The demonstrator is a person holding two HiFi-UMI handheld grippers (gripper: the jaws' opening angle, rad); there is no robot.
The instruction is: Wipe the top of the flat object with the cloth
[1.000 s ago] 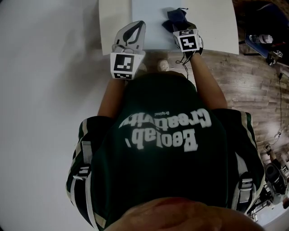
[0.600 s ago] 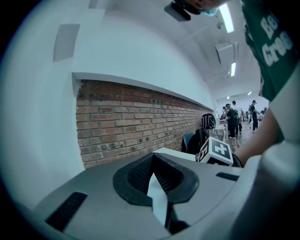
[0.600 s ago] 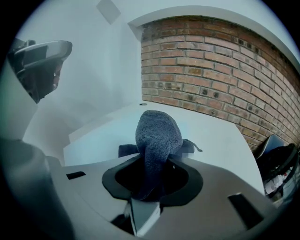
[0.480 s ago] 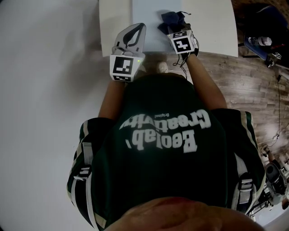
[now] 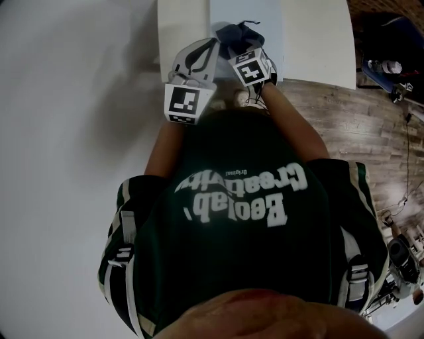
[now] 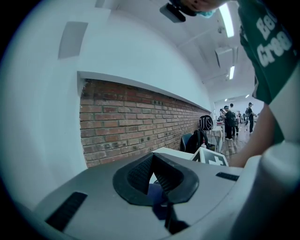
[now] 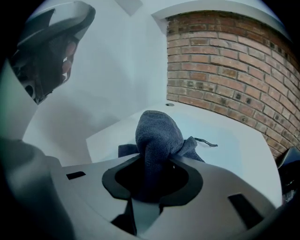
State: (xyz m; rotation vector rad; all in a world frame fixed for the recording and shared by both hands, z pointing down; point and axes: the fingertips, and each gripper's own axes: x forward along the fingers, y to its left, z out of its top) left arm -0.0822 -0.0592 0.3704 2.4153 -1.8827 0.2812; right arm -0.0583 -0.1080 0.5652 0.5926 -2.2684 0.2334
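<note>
Moved left over the flat object [image 5: 265, 20], right gripper [image 7: 152, 174] pinches cloth [image 7: 157, 135]; left gripper [image 6: 153, 162] pressed together.

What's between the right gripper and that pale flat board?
A dark blue cloth, clamped by the right gripper, sits bunched over the flat board; the right gripper view shows it.

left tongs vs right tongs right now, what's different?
Right tongs are clamped on the dark cloth; left tongs are closed tip to tip on nothing. Right tongs look down at the pale flat panel; left tongs aim roughly level, at the brick wall. Shared: both are shut and sit close together.
</note>
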